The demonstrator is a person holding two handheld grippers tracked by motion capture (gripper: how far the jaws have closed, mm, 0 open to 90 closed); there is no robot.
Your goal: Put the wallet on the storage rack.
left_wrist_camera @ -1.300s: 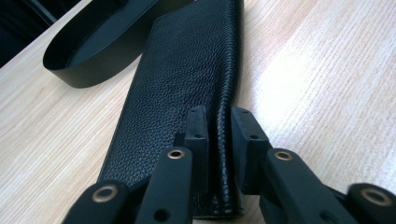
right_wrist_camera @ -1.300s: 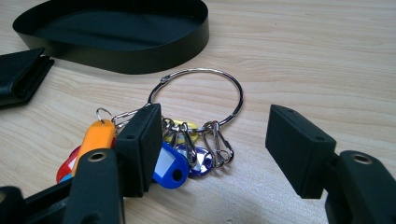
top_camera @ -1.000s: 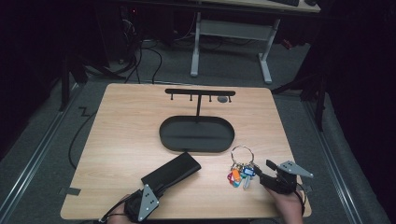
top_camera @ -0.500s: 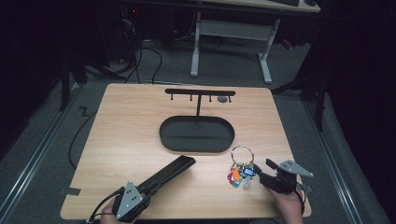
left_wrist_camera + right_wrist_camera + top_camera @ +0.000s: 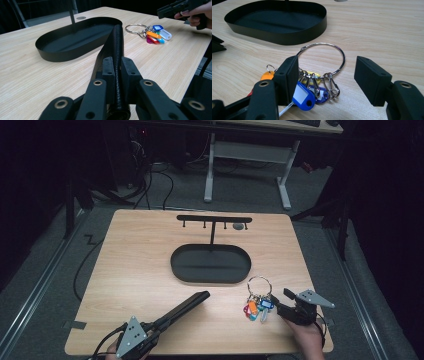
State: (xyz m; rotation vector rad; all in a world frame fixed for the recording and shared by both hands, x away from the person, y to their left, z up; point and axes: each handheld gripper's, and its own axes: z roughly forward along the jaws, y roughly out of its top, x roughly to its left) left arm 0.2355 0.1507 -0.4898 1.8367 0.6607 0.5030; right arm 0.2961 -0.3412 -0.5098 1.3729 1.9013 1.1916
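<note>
Here the left gripper, near the front left corner of the light wooden table, has its jaws pinched tight on the near end of a long black pouch with a ribbed, zip-like spine, whose far end points toward the oval black metal tray at the table's middle and appears, in the left gripper view, to reach its rim. The right gripper, near the front right edge, stands spread with a pad on either side of the large steel key ring carrying coloured plastic tags, not yet pressing on it (the ring lies flat on the wood, just in front of the tray). To do this well, I judge the right jaws should come lower and close on the ring's wire rather than the loose tags, while the left keeps the pouch steady. The pouch's opening cannot be made out, and the black hook rack rising behind the tray is too dark to read in detail.
</note>
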